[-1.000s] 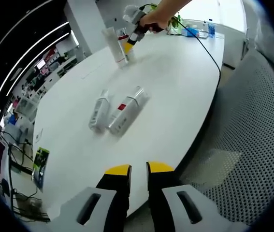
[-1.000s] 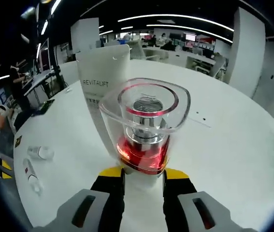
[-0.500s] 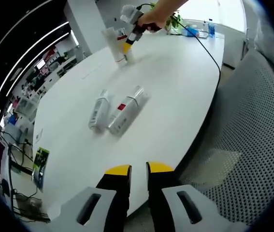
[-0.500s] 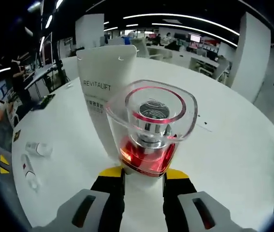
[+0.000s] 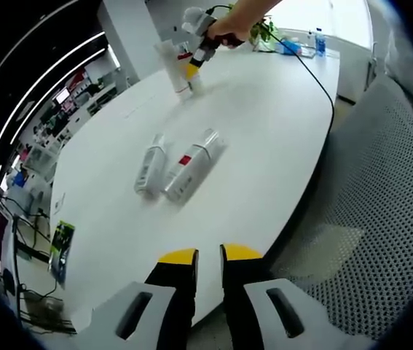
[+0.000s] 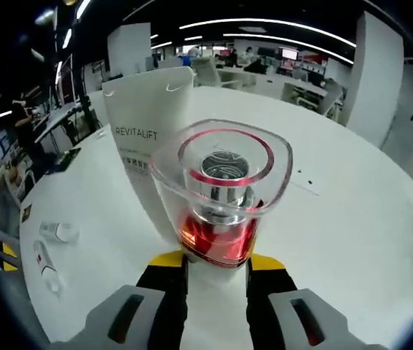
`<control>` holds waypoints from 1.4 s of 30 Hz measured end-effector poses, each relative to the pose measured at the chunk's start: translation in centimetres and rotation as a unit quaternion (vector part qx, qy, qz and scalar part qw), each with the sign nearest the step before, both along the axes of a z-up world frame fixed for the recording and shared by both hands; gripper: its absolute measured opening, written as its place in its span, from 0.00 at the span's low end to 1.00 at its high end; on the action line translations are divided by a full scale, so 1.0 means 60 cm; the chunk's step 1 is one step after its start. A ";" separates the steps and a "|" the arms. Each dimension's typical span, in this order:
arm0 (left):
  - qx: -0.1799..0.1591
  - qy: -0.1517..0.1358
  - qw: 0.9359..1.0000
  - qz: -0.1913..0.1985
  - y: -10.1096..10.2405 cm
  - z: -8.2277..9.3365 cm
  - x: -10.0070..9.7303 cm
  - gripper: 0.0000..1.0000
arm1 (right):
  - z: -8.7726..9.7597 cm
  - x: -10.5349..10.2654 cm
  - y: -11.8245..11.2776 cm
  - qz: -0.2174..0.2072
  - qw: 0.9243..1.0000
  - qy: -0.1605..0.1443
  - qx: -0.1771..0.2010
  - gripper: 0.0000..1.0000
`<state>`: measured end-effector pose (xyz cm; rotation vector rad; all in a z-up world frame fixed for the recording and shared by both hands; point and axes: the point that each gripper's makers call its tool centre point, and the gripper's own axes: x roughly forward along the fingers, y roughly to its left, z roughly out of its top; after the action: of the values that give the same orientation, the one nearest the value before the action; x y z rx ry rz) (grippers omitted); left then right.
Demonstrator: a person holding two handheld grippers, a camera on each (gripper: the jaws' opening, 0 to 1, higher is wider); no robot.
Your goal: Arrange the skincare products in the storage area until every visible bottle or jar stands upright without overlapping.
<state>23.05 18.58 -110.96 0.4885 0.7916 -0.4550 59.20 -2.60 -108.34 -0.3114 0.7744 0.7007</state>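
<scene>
- At the bottom of the left gripper view, the left gripper (image 5: 208, 257) is held over the near edge of a white oval table (image 5: 264, 131); its yellow-tipped jaws are nearly together, with only a narrow gap and nothing between them.
- Toward the middle of the table, two white bottles are seen lying on their sides, side by side and touching or nearly so: a smaller bottle (image 5: 150, 165) and a longer bottle with a red label (image 5: 190, 164).
- At the far end of the table, the right gripper (image 5: 194, 65) is held by a person's hand (image 5: 229, 29), with a black cable (image 5: 315, 73) trailing back across the tabletop.
- In the right gripper view, the right gripper (image 6: 217, 261) is clamped on the base of an upright bottle with a clear cap and red collar (image 6: 221, 197).
- Just behind it, a white tube marked REVITALIFT (image 6: 148, 138) is seen standing upright, close to or touching the clear-capped bottle.
</scene>
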 end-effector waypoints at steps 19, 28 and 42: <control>-0.003 -0.015 1.000 -0.003 -0.003 0.008 0.005 0.08 | 0.003 -0.256 0.139 0.160 0.978 0.089 0.104 0.35; -0.005 -0.026 1.000 -0.004 -0.005 0.014 0.008 0.09 | -0.053 -0.366 0.230 0.400 0.911 0.085 -0.059 0.43; -0.014 -0.037 0.999 -0.001 -0.005 0.019 0.011 0.07 | -0.108 -0.405 0.256 0.460 0.871 0.092 -0.146 0.29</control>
<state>23.70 18.25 -109.80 0.4779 0.7136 -0.4464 34.88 12.76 -114.79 -0.9350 0.9056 1.5315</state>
